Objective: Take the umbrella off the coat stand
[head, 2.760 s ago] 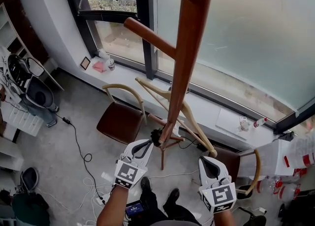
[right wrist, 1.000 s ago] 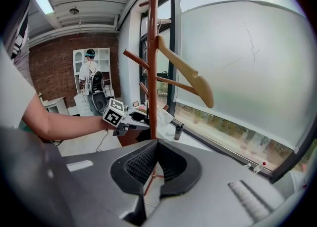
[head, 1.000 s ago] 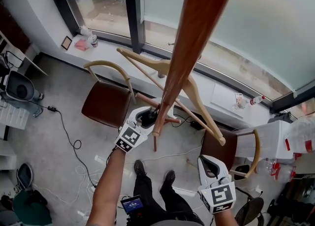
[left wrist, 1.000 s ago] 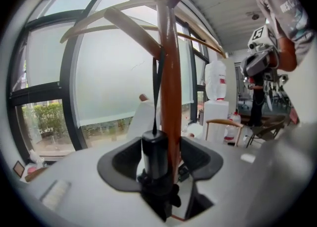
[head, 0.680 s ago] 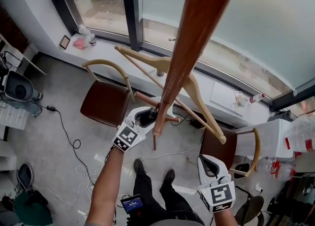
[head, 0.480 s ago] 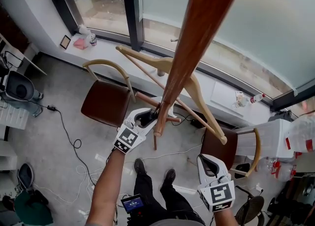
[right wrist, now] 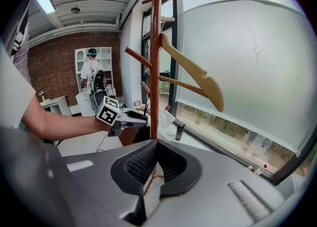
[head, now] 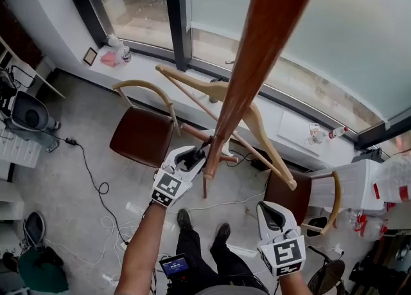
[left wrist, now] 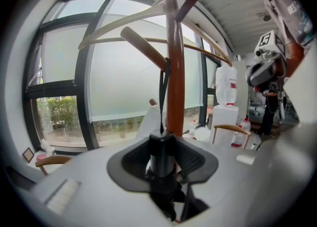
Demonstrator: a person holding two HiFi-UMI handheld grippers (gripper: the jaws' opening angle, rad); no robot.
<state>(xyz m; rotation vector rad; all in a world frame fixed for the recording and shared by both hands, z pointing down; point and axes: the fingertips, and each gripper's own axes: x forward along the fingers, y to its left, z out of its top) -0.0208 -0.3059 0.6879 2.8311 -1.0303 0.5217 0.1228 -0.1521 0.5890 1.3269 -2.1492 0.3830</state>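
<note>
Grasp made: your left gripper point(head: 194, 155) clamps the umbrella point(left wrist: 160, 158), which hangs by its strap from the stand's point(head: 252, 75) peg point(left wrist: 143, 48). Your right gripper point(head: 268, 211) hangs closed, empty. Next, likely, lift the strap clear.

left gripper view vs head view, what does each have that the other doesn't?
Left gripper view only: the left gripper shut on the black umbrella handle, its strap running up beside the coat stand pole. Head view only: brown chair, floor cables, the person's shoes. Both: that pole, the wooden hanger, the right gripper.
</note>
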